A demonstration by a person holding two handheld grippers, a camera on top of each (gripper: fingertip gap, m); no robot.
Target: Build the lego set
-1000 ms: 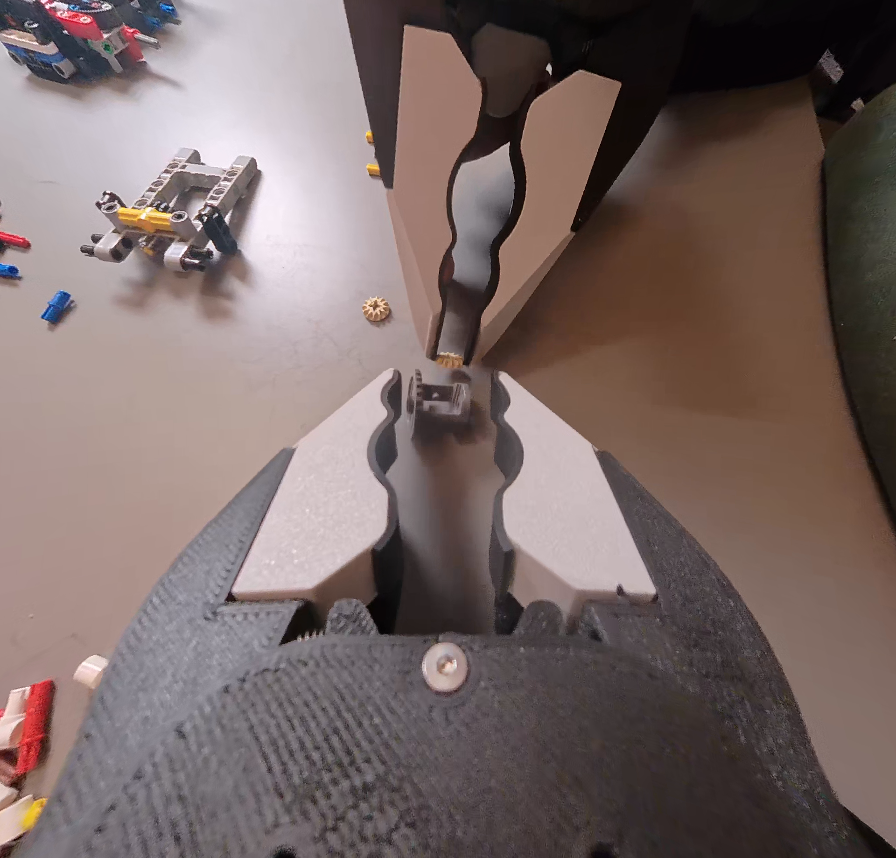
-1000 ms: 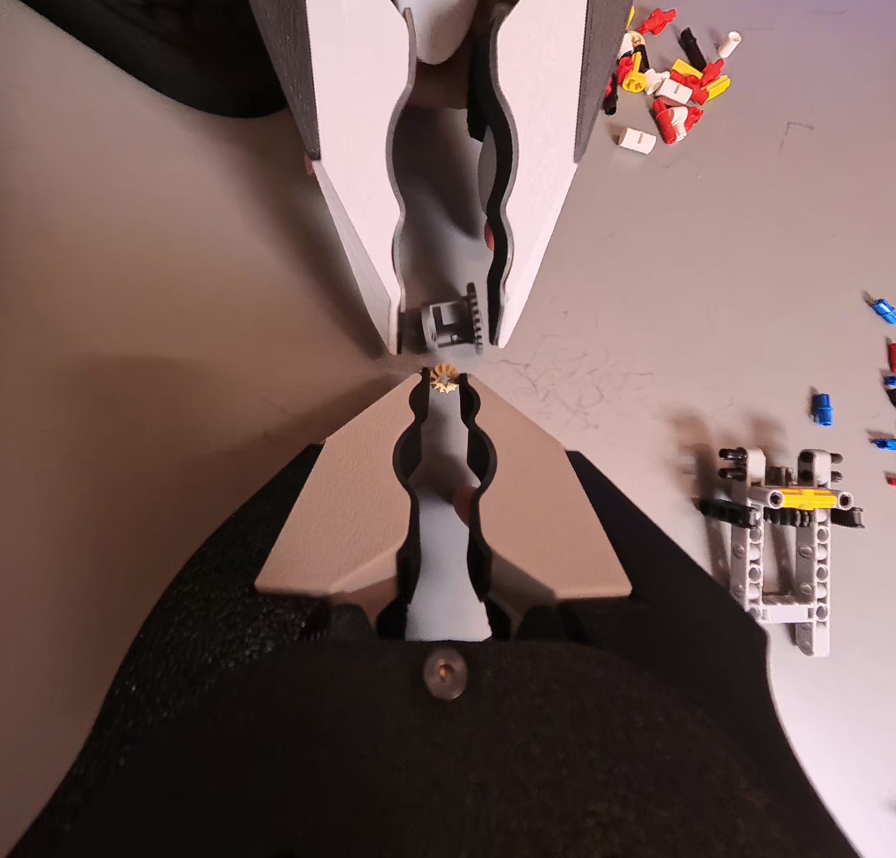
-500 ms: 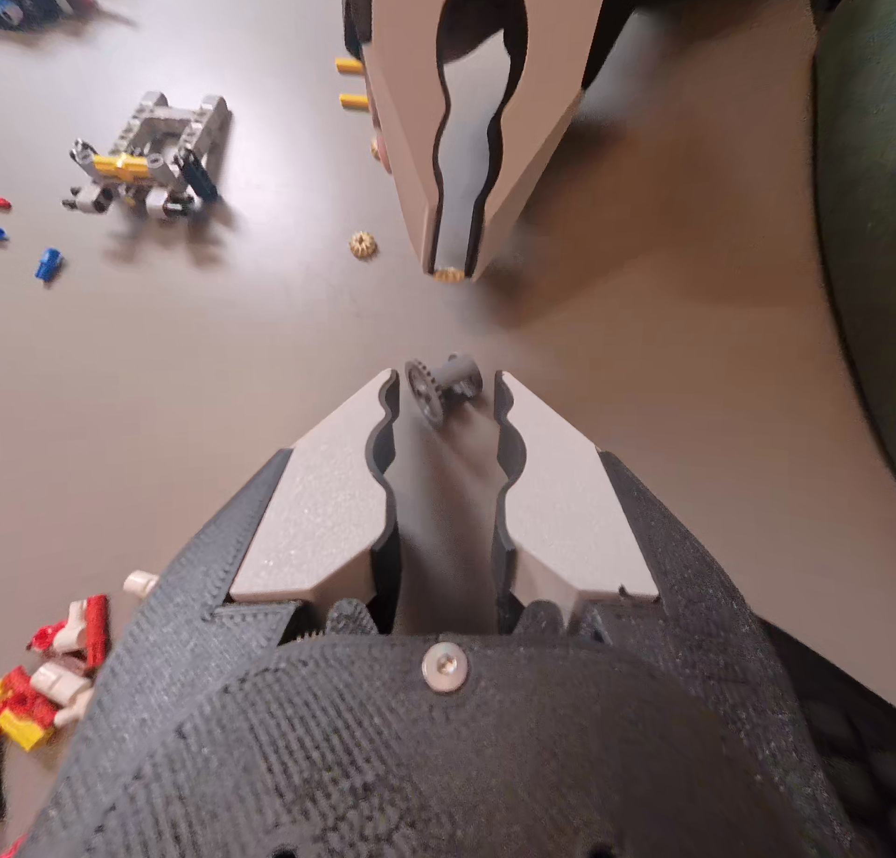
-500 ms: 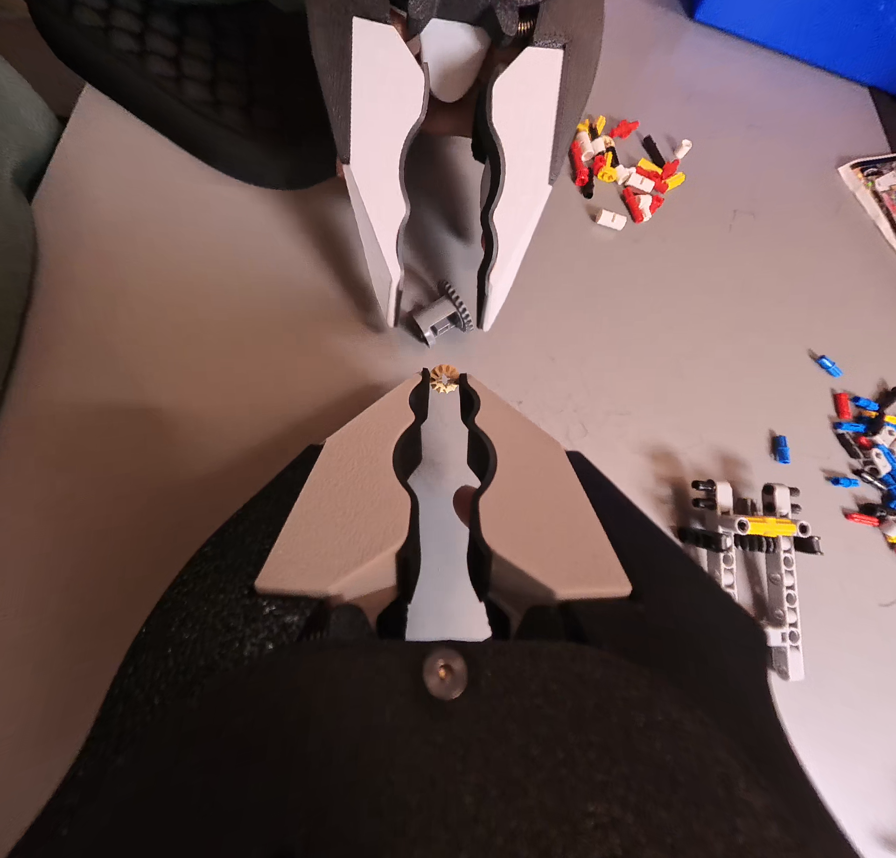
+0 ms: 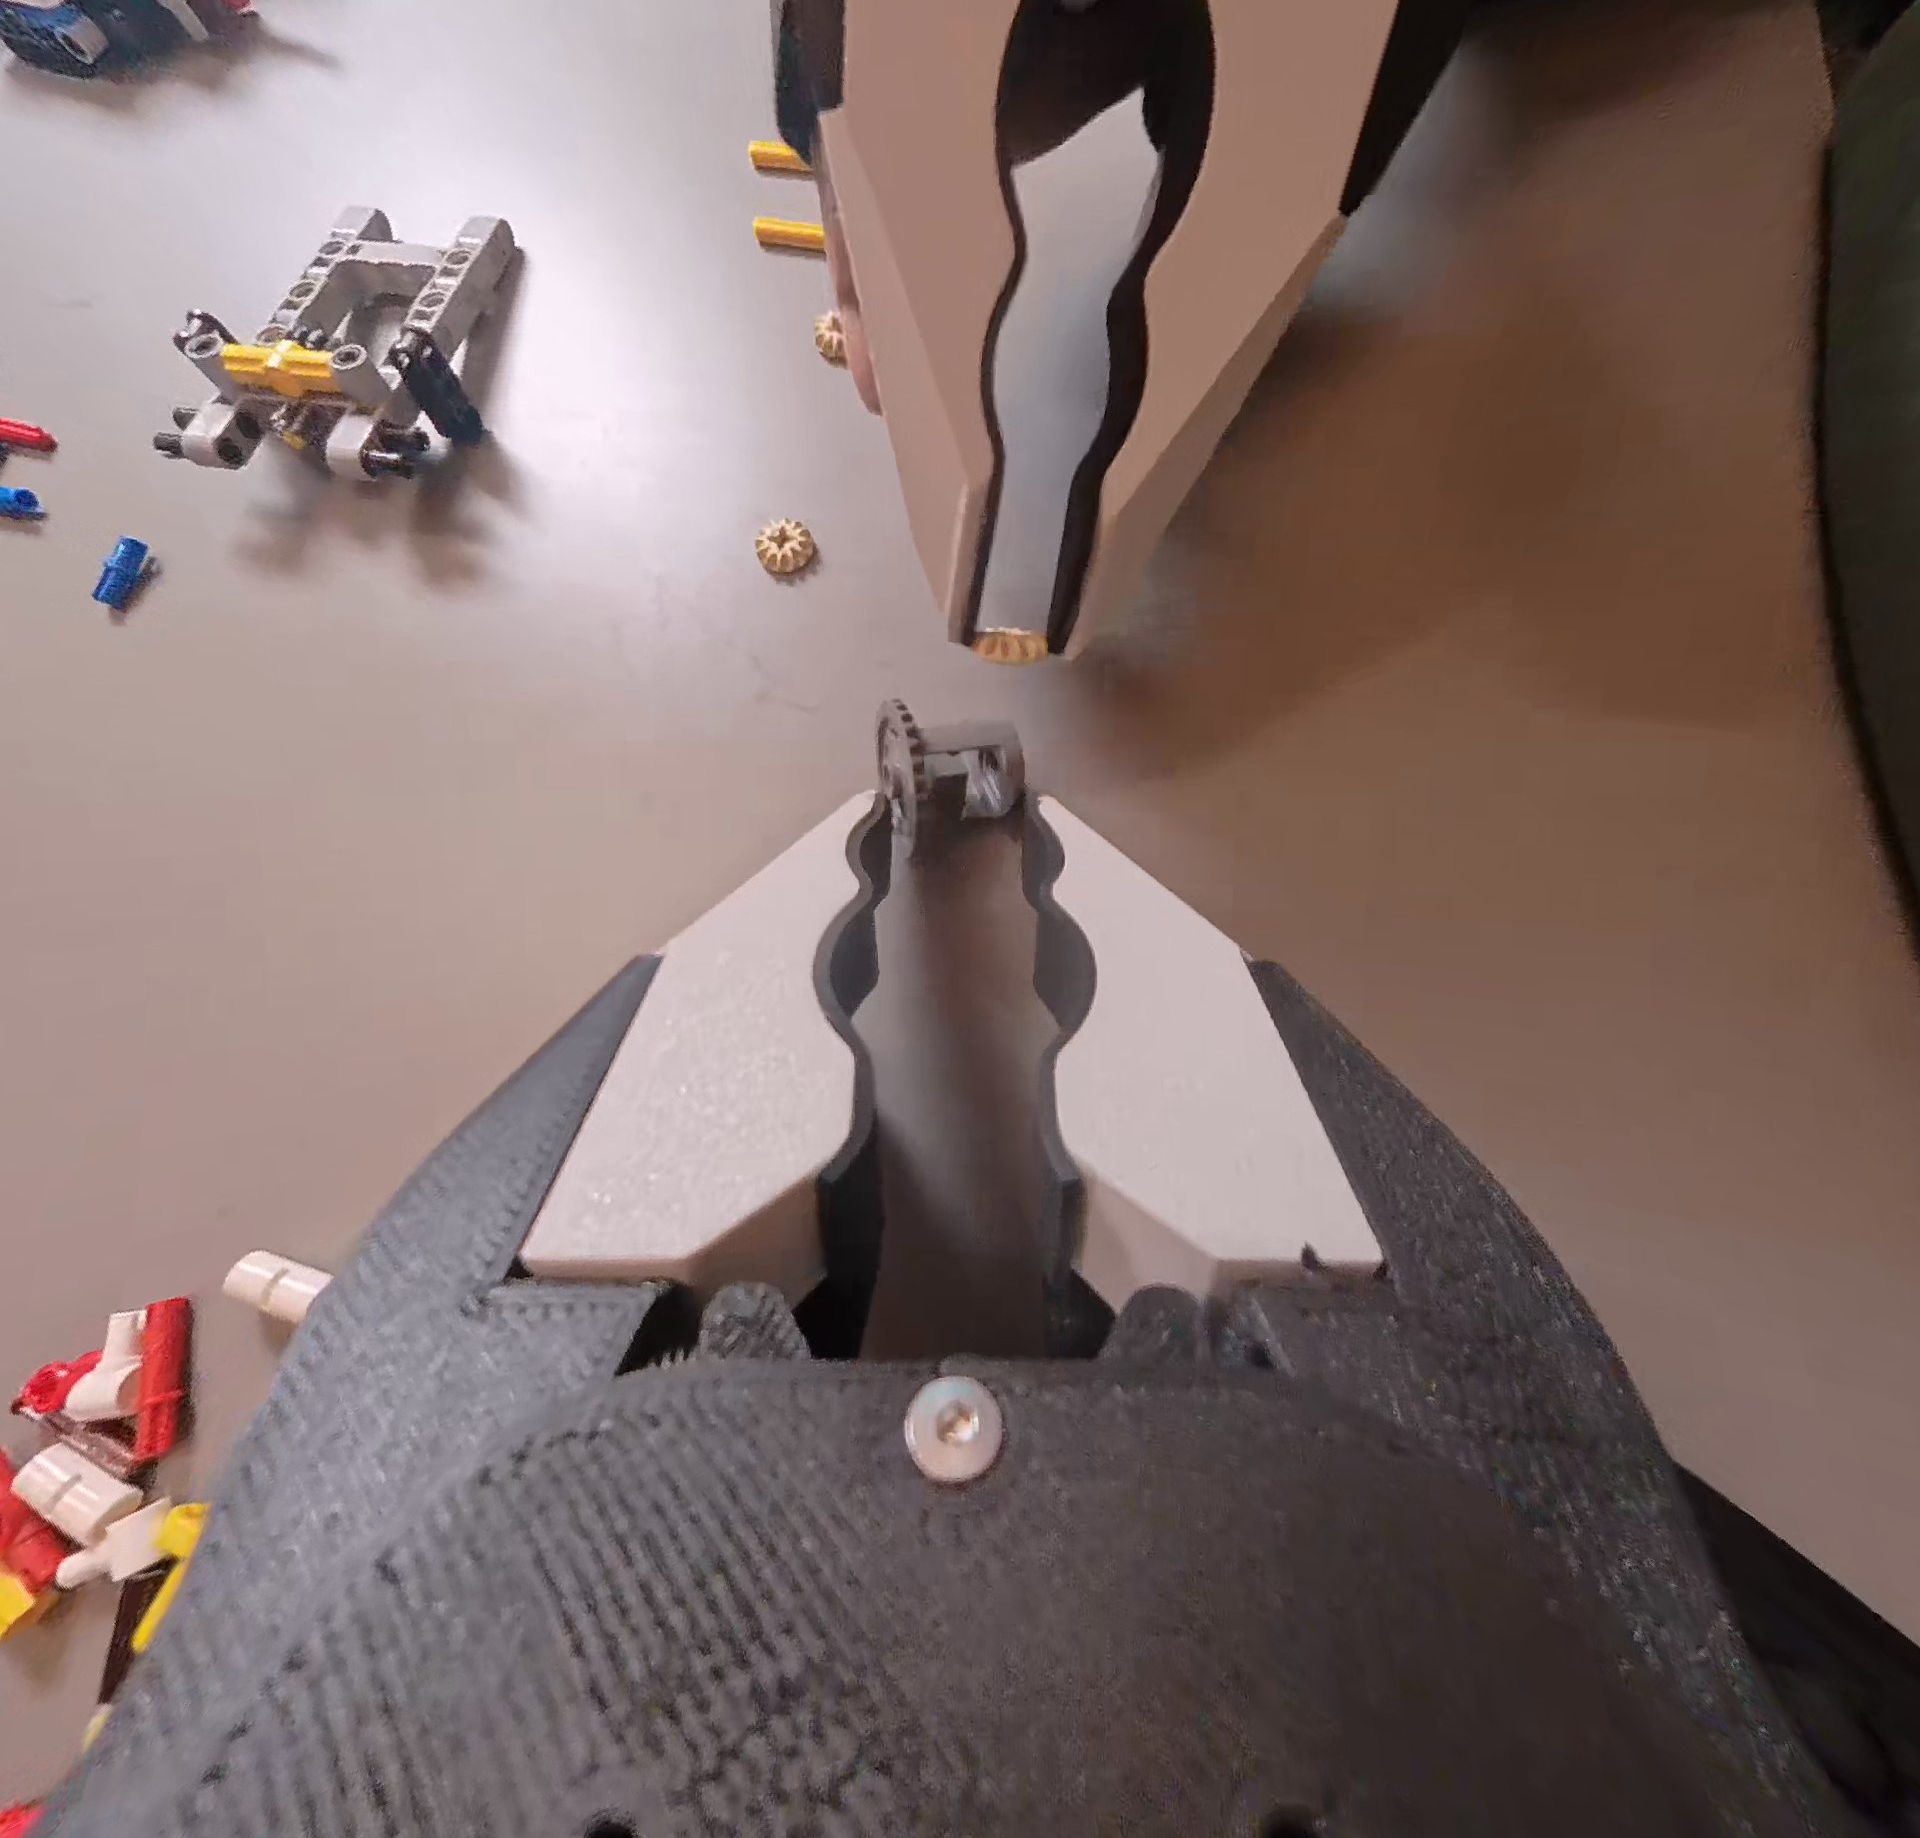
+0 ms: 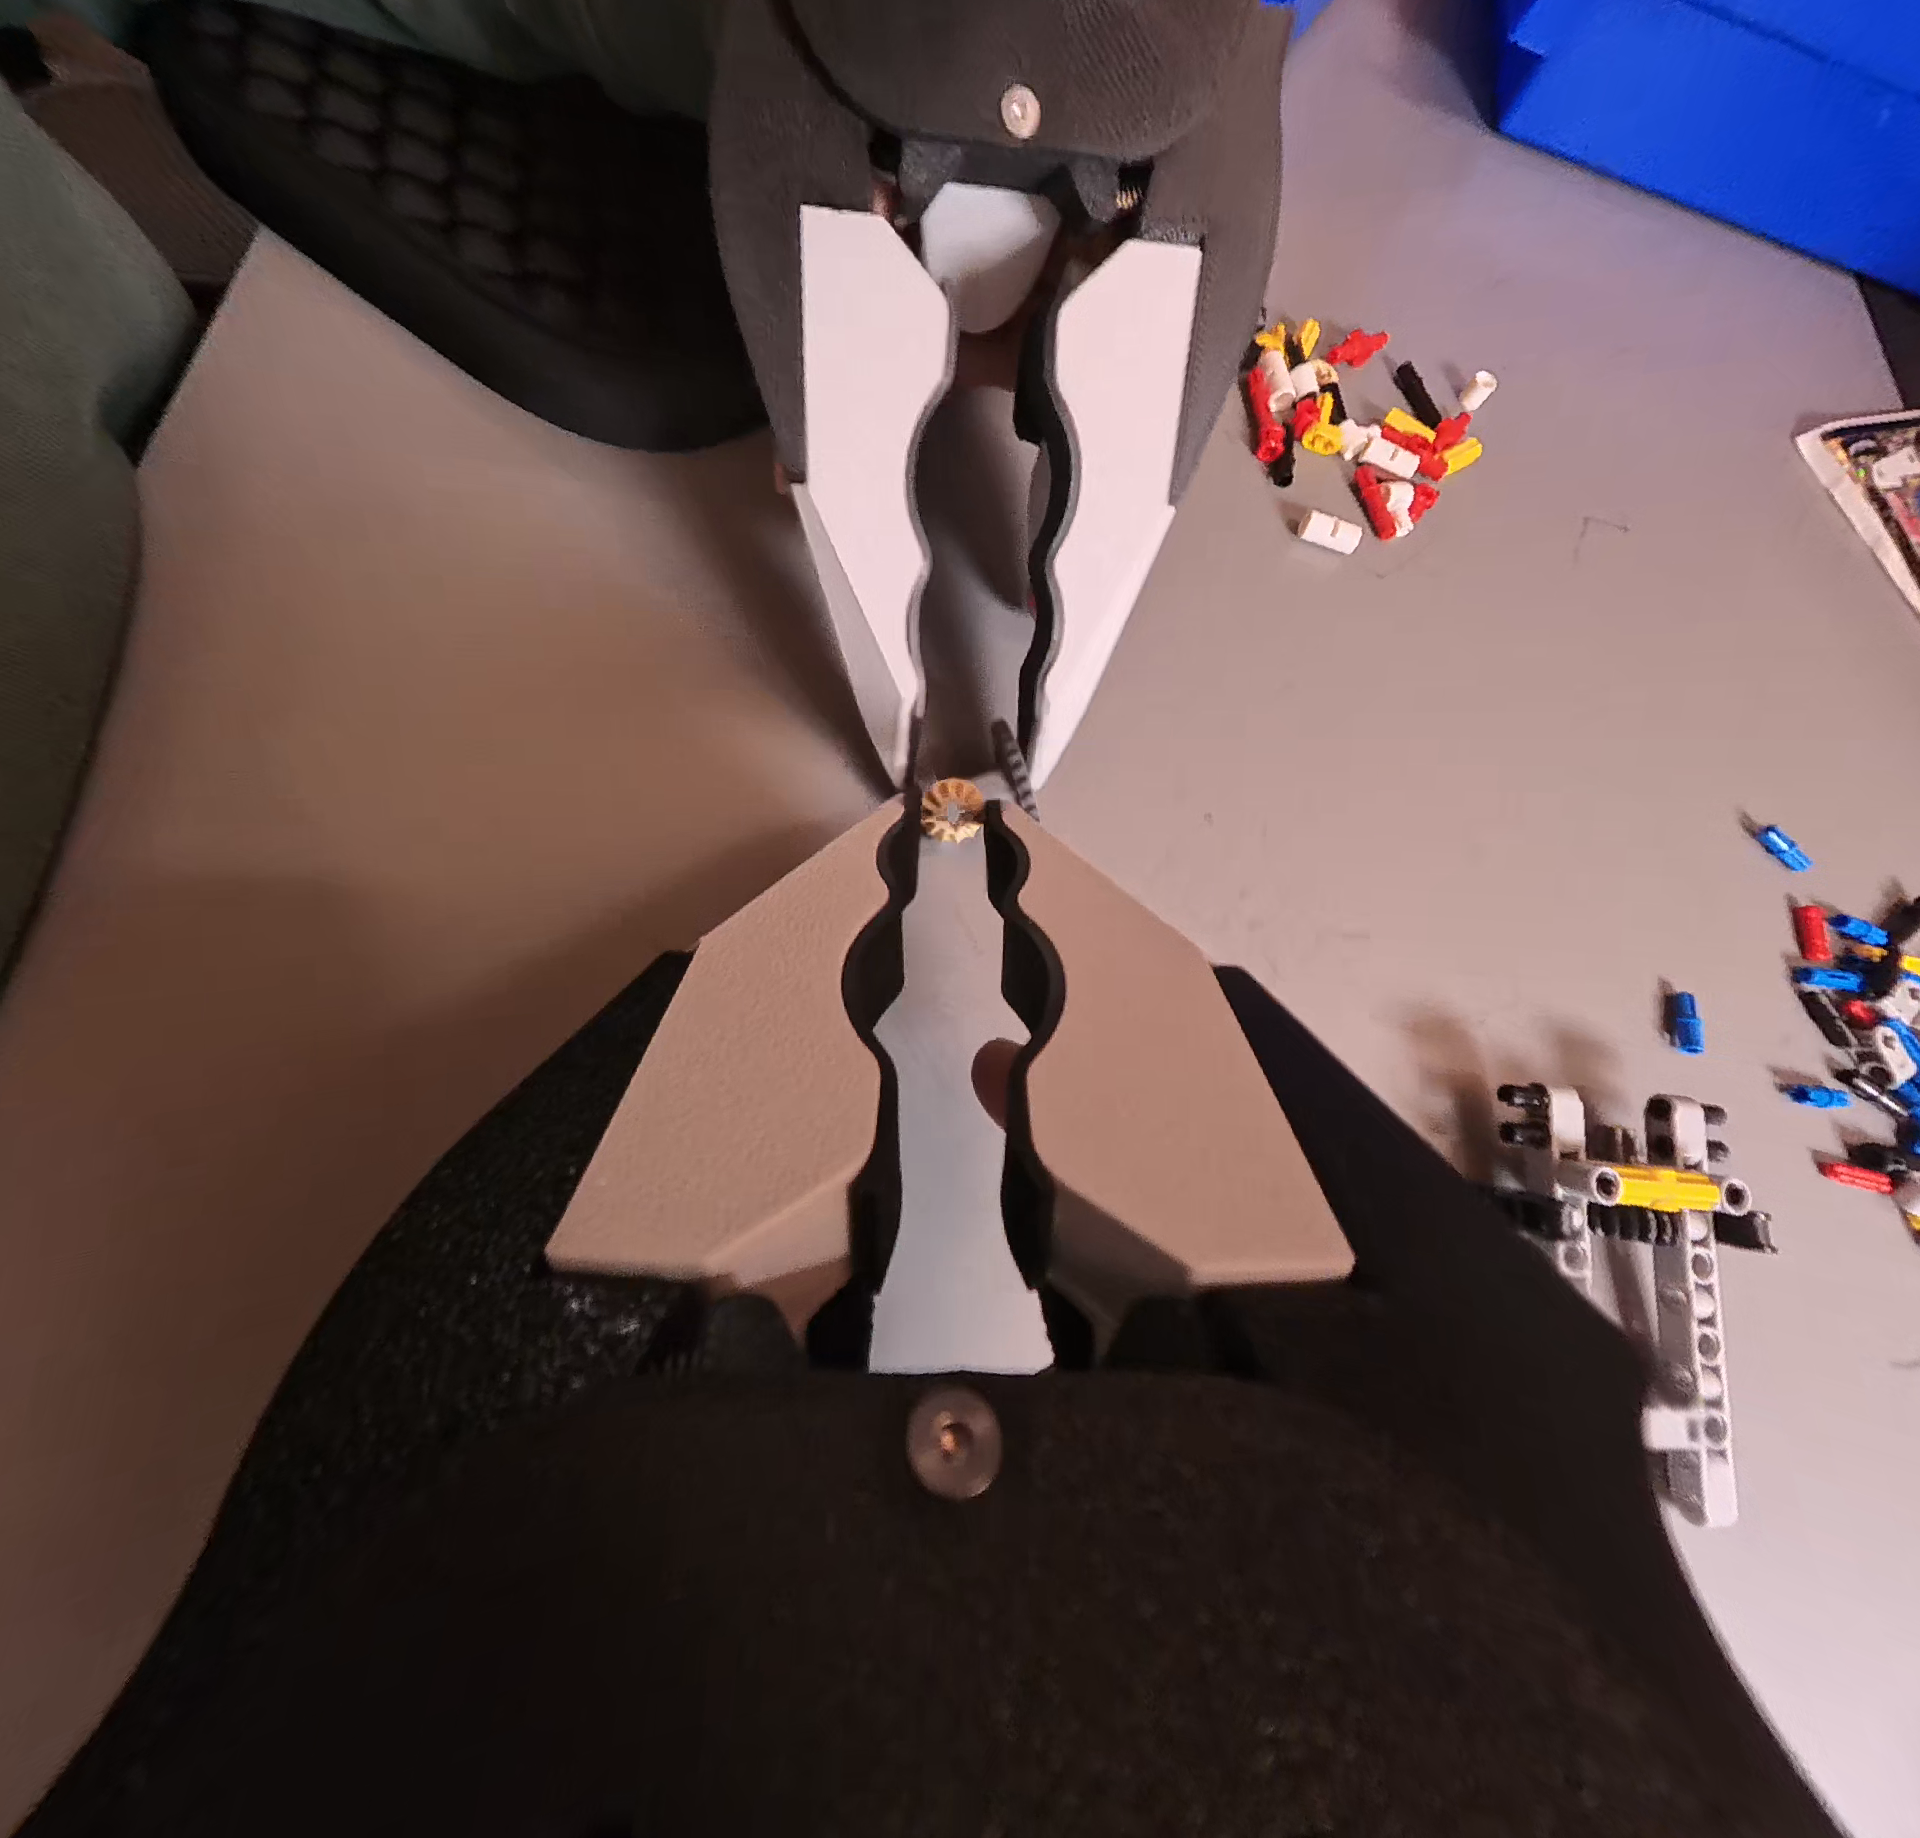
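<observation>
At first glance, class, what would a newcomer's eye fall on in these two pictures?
Dead centre, two grippers meet tip to tip: the left gripper pinches a dark grey gear piece, and the right gripper pinches a small tan gear. Off to the side lies a grey frame assembly.

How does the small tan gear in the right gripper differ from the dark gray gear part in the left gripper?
The tan gear is a small toothed wheel, while the gray gear part is larger, with a toothed ring and a blocky body. The tan one is light, the gray one dark. Both are pinched at the fingertips: tan in the right gripper, gray in the left gripper.
</observation>
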